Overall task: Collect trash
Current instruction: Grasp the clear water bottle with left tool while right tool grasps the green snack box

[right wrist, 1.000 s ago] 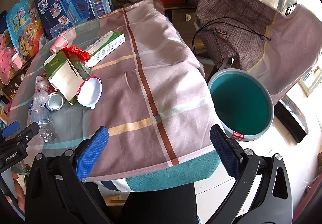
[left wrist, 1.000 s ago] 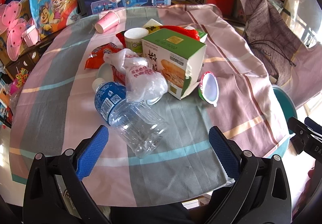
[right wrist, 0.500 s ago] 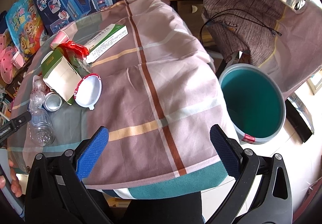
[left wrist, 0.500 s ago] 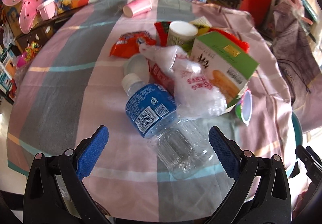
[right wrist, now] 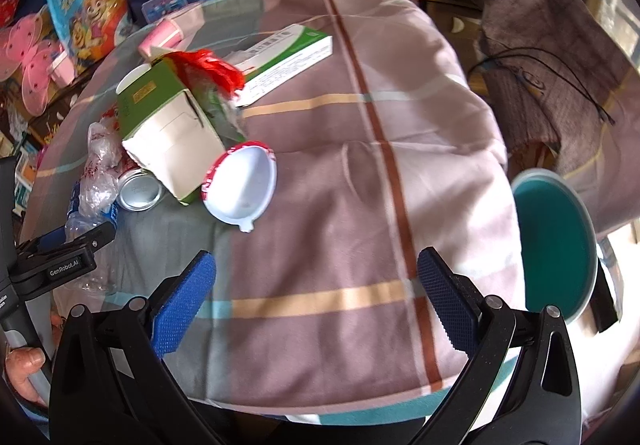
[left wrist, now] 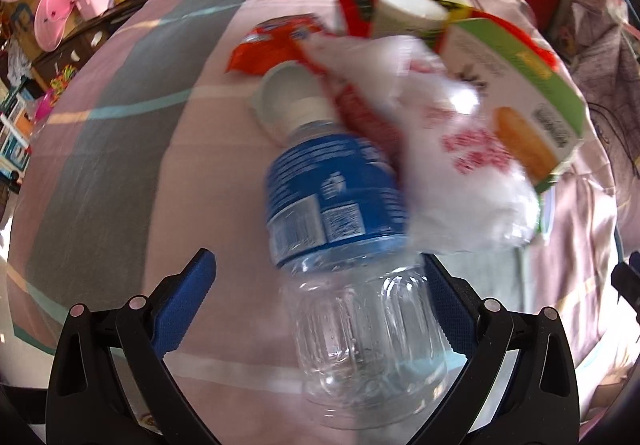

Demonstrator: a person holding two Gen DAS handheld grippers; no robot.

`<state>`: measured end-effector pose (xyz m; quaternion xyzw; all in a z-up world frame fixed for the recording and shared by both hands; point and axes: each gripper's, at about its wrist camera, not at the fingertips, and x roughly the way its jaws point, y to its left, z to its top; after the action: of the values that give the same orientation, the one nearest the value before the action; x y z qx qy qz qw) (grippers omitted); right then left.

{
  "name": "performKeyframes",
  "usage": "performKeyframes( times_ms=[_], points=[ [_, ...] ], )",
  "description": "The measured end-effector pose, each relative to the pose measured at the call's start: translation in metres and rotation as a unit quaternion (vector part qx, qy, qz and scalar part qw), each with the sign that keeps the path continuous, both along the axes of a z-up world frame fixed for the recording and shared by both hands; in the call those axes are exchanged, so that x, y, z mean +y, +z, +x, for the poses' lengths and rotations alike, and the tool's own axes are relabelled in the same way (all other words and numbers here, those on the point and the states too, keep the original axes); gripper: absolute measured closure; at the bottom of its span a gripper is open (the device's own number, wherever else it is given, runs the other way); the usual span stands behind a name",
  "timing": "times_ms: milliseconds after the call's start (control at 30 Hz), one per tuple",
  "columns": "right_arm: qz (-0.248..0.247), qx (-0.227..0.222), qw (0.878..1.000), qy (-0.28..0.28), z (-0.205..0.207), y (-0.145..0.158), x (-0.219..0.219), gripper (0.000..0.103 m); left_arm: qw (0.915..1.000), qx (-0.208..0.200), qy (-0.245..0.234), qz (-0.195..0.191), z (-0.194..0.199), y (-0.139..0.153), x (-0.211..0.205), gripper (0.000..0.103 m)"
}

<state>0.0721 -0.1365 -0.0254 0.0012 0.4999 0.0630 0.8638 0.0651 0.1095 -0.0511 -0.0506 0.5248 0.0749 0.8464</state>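
Task barely starting: L gripper (left wrist: pixel 316 305) wide open, straddling bottle (left wrist: pixel 344 245) w/o clamping, R gripper (right wrist: pixel 316 297) open & idle, trash pile beside bottle untouched, bin (right wrist: pixel 560 245) looking empty.

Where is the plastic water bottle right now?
In the left wrist view, the plastic water bottle lies on its side on the tablecloth, its base between the open left gripper, beside the crumpled plastic bag.

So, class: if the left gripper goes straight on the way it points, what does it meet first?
Most likely the clear plastic water bottle with the blue label, lying between the open left gripper fingers already.
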Motion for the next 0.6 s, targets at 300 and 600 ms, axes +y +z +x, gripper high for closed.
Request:
performKeyframes(
  times_ms=[300, 600],
  points=[
    [-0.019, -0.002, 0.999, 0.05, 0.02, 0.011, 0.053, 0.006, 0.9977, 0.005, -0.028, -0.062, -0.006, -0.008, 0.027, 0.038],
    [-0.022, -0.019, 0.994, 0.108, 0.05, 0.039, 0.096, 0.006, 0.9956, -0.025, -0.048, -0.077, -0.006, 0.001, 0.05, 0.039]
  ],
)
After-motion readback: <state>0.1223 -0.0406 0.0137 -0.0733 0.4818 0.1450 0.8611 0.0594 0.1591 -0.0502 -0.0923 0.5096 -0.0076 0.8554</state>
